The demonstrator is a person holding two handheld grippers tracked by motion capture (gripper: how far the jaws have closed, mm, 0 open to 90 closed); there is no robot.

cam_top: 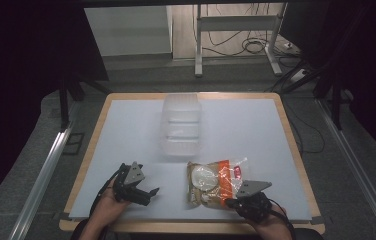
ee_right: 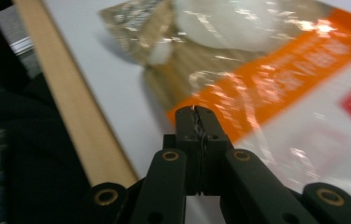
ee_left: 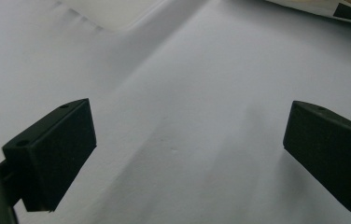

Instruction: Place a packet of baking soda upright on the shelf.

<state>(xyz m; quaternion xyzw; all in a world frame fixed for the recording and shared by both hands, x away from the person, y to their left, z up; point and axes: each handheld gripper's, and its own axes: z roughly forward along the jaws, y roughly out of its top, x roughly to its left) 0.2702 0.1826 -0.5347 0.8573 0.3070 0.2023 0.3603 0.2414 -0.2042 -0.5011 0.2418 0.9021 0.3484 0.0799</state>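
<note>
While the left gripper (cam_top: 152,191) is resting low over the white table top (cam_top: 256,130) with its jaws standing wide apart and nothing between them, the right gripper (cam_top: 230,203) is pressing its jaws tightly together at the near edge of the snack bag (cam_top: 215,182). In the right gripper view the two black jaws are meeting with no gap, and a thin crinkle of clear film appears to be caught in the seam between them, so the right gripper (ee_right: 196,112) seems to be pinching the edge of the snack bag (ee_right: 257,79). The bag, clear plastic with an orange band and pale round pieces inside, is lying flat on the table, stretching away just ahead of the right gripper and off to the side of the left one. In the left gripper view the left gripper (ee_left: 187,149) is facing bare table, with a corner of the bag (ee_left: 346,9) showing far ahead. Beyond both grippers a clear plastic container (cam_top: 180,125) is standing well apart from the bag.
</note>
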